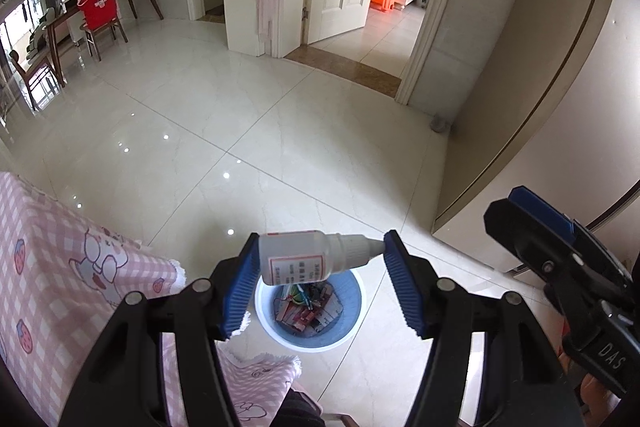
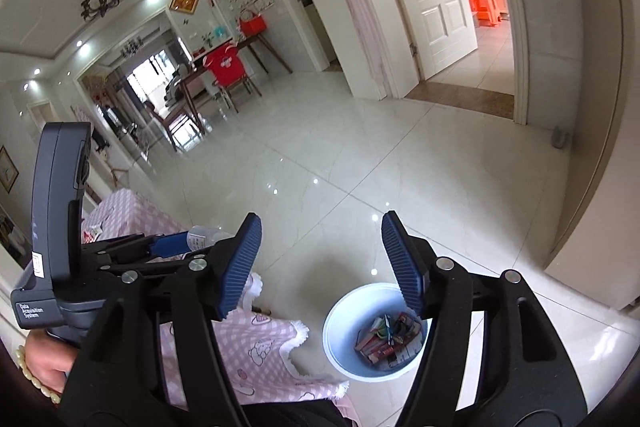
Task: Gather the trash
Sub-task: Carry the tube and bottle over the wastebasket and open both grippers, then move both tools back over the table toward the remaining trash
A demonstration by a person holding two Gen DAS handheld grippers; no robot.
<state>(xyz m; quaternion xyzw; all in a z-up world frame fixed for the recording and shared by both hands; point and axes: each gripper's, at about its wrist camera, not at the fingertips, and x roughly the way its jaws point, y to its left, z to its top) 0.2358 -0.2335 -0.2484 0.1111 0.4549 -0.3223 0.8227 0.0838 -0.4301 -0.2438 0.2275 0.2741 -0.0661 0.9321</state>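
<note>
My left gripper [image 1: 320, 251] is shut on a small white dropper bottle [image 1: 308, 255], held sideways by its base and nozzle tip, directly above a light blue trash bin [image 1: 352, 323] that holds several wrappers and cartons. The bottle also shows in the right wrist view [image 2: 200, 237], partly hidden behind my finger. My right gripper [image 2: 320, 227] is open and empty, above and left of the bin [image 2: 340, 323]. The right gripper also appears in the left wrist view [image 1: 532, 215] at the right edge.
A table with a pink checked cloth [image 1: 60, 267] stands at the left, its corner hanging next to the bin. A beige cabinet [image 1: 560, 131] stands at the right. Glossy tiled floor [image 1: 240, 115] stretches ahead to open doorways and a dining table with a red-covered chair [image 1: 100, 7].
</note>
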